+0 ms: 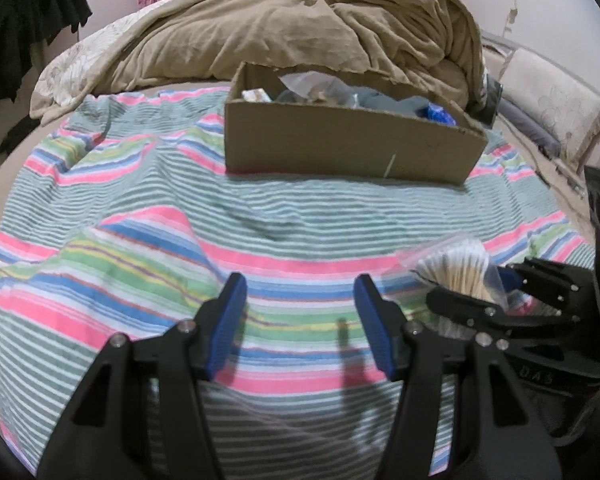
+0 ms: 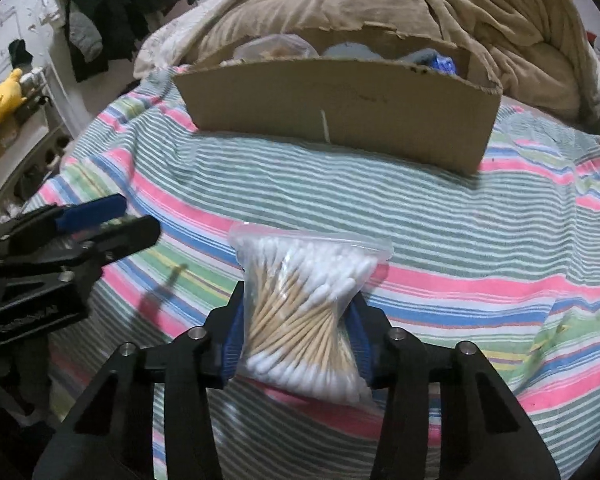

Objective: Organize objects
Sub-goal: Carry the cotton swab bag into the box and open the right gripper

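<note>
My right gripper (image 2: 300,320) is shut on a clear zip bag of cotton swabs (image 2: 303,304), held above the striped blanket (image 2: 459,240). The bag also shows in the left wrist view (image 1: 459,268), with the right gripper (image 1: 499,304) around it at the right. My left gripper (image 1: 300,300) is open and empty over the blanket (image 1: 140,200); it shows in the right wrist view (image 2: 100,220) at the left. An open cardboard box (image 1: 347,144) holding several items stands farther back on the bed; it shows in the right wrist view (image 2: 339,108) straight ahead of the bag.
A crumpled tan duvet (image 1: 319,28) lies behind the box. Dark clothes (image 2: 112,12) hang at the left wall, with a yellow plush toy (image 2: 8,92) on a shelf. A pillow (image 1: 551,104) lies at the far right.
</note>
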A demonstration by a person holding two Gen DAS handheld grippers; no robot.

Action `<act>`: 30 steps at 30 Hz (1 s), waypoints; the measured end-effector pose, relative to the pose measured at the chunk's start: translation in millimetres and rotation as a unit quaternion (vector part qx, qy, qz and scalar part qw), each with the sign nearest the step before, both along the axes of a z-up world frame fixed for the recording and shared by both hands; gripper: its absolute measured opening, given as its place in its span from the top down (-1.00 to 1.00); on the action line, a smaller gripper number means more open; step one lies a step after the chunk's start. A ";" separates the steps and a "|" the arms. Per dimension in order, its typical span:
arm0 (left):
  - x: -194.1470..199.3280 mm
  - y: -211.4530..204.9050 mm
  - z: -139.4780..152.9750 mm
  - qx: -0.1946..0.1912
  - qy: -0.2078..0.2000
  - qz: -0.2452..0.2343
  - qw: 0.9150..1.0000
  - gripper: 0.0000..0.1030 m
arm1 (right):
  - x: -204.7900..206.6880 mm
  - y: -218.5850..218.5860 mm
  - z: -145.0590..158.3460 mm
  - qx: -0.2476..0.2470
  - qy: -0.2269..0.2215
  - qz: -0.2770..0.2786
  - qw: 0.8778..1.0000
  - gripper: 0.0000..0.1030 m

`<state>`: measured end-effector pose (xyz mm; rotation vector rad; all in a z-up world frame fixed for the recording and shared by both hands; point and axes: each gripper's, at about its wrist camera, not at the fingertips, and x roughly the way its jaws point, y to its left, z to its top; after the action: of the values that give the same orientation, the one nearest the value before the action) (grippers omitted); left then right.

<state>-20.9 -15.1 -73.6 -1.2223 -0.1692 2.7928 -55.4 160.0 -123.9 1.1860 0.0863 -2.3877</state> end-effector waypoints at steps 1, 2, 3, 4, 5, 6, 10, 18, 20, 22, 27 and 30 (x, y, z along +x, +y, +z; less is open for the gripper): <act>-0.4 -1.6 1.5 0.006 0.000 0.000 1.000 -0.12 | 0.0 0.7 2.2 -0.004 0.001 0.000 1.000 0.08; -0.7 -3.7 3.2 0.012 0.001 0.001 1.000 -0.12 | -0.5 1.5 4.6 -0.008 0.001 0.000 1.000 0.08; -1.3 -4.9 5.1 0.015 0.001 0.002 1.000 -0.12 | -1.1 3.4 7.7 -0.013 0.002 -0.001 1.000 0.08; -2.0 -5.7 6.3 0.017 0.001 0.002 1.000 -0.12 | -2.4 3.1 9.7 -0.017 0.003 -0.002 1.000 0.08; -2.8 -6.5 7.7 0.020 0.002 0.003 1.000 -0.12 | -3.6 4.4 12.0 -0.020 0.003 -0.003 1.000 0.08; -3.9 -7.2 9.1 0.023 0.002 0.004 1.000 -0.12 | -4.9 5.9 15.7 -0.026 0.005 -0.004 1.000 0.08; -9.5 -7.3 15.9 0.027 0.006 0.000 1.000 -0.12 | -10.7 6.6 29.7 -0.036 0.019 -0.006 0.999 0.08; -19.3 -9.9 42.2 0.021 0.034 -0.002 0.999 -0.12 | -28.5 15.2 60.2 -0.040 0.051 -0.016 0.998 0.08; -22.0 -11.0 51.2 0.018 0.045 -0.003 0.999 -0.12 | -33.9 17.3 69.2 -0.041 0.059 -0.019 0.997 0.08; -25.9 -11.9 60.0 0.014 0.054 -0.004 0.998 -0.12 | -38.9 19.7 78.4 -0.047 0.064 -0.018 0.997 0.08; -39.8 -14.4 77.2 0.013 0.062 -0.015 0.998 -0.12 | -53.0 22.8 101.2 -0.053 0.084 -0.021 0.995 0.08; -48.9 -14.5 82.2 0.014 0.059 -0.023 0.998 -0.12 | -61.6 24.5 108.5 -0.051 0.091 -0.025 0.994 0.08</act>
<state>-69.8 -29.6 8.6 -1.0387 -0.1681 2.8034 -117.0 184.5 -15.4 0.9334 -0.0078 -2.5077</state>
